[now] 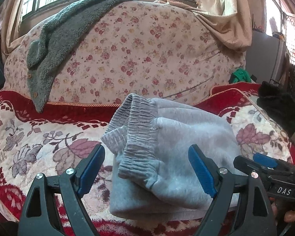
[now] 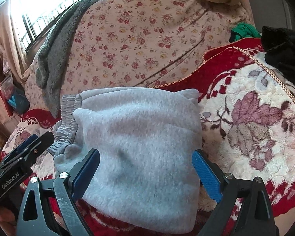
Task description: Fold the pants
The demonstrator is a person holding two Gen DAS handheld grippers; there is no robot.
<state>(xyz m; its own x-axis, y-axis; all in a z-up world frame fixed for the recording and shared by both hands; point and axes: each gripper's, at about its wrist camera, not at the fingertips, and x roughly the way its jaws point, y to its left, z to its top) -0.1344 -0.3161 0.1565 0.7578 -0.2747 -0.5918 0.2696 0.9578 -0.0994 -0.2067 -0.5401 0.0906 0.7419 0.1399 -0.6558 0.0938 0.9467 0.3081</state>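
The folded grey sweatpants (image 1: 167, 157) lie at twelve o'clock, waistband (image 1: 135, 129) toward ten, between both wide-open, empty grippers: left gripper (image 1: 147, 173), right gripper (image 2: 147, 175) nearer.

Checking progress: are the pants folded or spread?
Folded: the pants lie as a compact bundle, waistband doubled over on top.

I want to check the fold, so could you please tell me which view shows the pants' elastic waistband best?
The left wrist view: the waistband faces the camera, its whole ribbed band visible. In the right wrist view, only a short gathered strip peeks out at the folded pants' left edge.
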